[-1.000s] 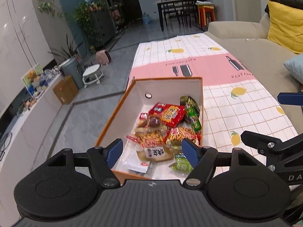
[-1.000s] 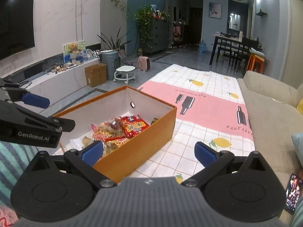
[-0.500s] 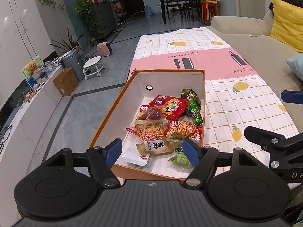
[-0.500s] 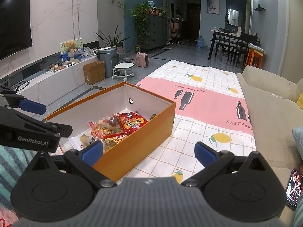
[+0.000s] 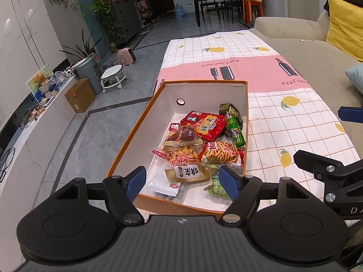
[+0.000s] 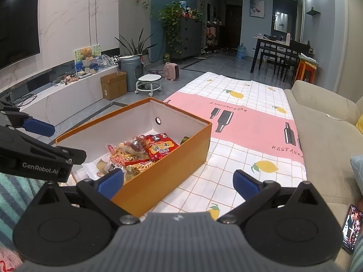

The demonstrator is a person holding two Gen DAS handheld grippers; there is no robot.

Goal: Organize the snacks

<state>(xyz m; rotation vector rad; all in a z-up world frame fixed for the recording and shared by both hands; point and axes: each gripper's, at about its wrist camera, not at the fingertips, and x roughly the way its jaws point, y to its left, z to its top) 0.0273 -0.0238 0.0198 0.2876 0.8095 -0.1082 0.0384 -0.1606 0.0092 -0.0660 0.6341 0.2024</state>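
Snacks (image 5: 204,145) lie gathered in the orange box (image 5: 133,136) (none left on the cloth (image 5: 283,122)); both grippers (image 5: 182,179) (image 6: 178,184) gape empty.

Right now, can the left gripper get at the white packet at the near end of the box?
Probably yes. The left gripper hangs open and empty above the near end of the orange box, which has no lid. The white packet lies on top with nothing over it, just inside the near wall.

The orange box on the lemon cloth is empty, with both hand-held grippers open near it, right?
Not empty. The left wrist view shows the orange box holding a pile of snack packets. The rest holds: it sits on the lemon cloth, and both grippers are open.
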